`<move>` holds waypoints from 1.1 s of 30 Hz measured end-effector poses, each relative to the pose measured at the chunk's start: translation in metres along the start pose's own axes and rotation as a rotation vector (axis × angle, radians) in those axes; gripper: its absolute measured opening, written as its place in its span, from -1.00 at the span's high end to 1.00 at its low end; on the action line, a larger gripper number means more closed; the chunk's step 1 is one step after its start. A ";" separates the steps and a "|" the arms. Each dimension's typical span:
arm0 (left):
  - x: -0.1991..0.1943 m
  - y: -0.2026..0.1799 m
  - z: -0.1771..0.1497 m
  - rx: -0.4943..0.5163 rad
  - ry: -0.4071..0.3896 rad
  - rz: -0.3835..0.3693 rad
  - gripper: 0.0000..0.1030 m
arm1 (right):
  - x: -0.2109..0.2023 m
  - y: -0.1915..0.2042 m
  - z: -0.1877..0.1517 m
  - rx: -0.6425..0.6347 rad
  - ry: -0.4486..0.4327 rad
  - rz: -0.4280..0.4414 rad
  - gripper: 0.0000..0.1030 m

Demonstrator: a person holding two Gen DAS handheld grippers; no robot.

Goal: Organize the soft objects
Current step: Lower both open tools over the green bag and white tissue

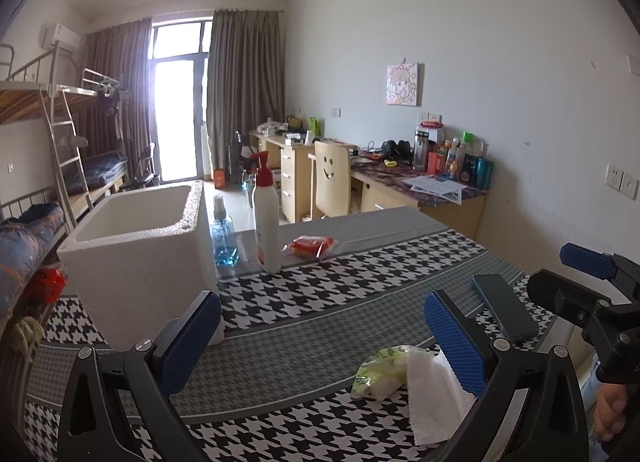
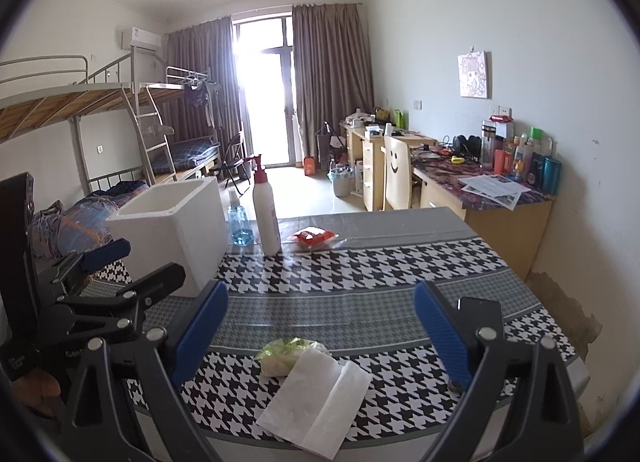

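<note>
- The left gripper (image 1: 324, 338) is spread wide, its blue pads (image 1: 190, 338) gripping nothing and touching nothing; it hangs above the near part of the table (image 1: 320, 290), level and pointing across the tabletop toward the room beyond.
- The right gripper (image 2: 320, 334) is likewise spread wide and empty — its blue pads (image 2: 442, 334) stand on either side of the tissue things without meeting them; it too is held level over the near edge.
- In the left wrist view the right gripper shows at the far right, just beside the left one, with part of a hand (image 1: 610, 414) under it; in the right wrist view the left gripper sits at the far left edge, close alongside.
- The tissue pack (image 2: 288, 356), green and white, lies on the checked cloth near the front edge; a loose white tissue (image 2: 316, 406) lies against it on the near side, partly folded and overlapping it.
- A white foam box (image 1: 140, 262), open at the top, stands on the table's left part — well apart from the tissues.
- Just right of the box stand a small blue spray bottle (image 1: 224, 238) and a tall white pump bottle (image 1: 266, 217); a red packet (image 1: 310, 246) lies beside them.
- A dark phone (image 1: 504, 306) lies flat toward the table's right side.
</note>
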State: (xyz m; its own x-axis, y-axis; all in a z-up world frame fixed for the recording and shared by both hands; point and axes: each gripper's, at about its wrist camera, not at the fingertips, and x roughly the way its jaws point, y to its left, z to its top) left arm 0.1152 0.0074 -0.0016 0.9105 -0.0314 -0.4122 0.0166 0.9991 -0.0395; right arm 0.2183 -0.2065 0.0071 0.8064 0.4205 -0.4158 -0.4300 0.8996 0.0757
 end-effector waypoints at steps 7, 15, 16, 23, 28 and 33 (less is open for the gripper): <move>0.006 -0.003 -0.009 -0.001 0.019 -0.005 -0.98 | 0.002 -0.008 -0.010 0.023 0.008 -0.011 -0.87; 0.012 -0.008 -0.017 0.012 0.034 -0.013 -0.98 | 0.007 -0.011 -0.021 0.026 0.044 -0.017 -0.87; 0.012 -0.009 -0.019 0.015 0.034 -0.015 -0.98 | 0.007 -0.012 -0.022 0.028 0.046 -0.017 -0.87; 0.020 -0.010 -0.029 0.018 0.053 -0.015 -0.98 | 0.014 -0.013 -0.036 0.032 0.078 -0.025 -0.87; 0.024 -0.007 -0.036 0.014 0.069 -0.009 -0.98 | 0.023 -0.014 -0.047 0.036 0.114 -0.036 -0.87; 0.028 -0.006 -0.039 0.012 0.085 -0.011 -0.98 | 0.032 -0.014 -0.056 0.039 0.149 -0.034 -0.87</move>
State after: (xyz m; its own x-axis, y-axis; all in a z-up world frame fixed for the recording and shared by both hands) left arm 0.1249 -0.0006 -0.0483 0.8720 -0.0441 -0.4875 0.0315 0.9989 -0.0340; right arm 0.2273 -0.2122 -0.0579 0.7501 0.3699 -0.5482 -0.3849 0.9183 0.0930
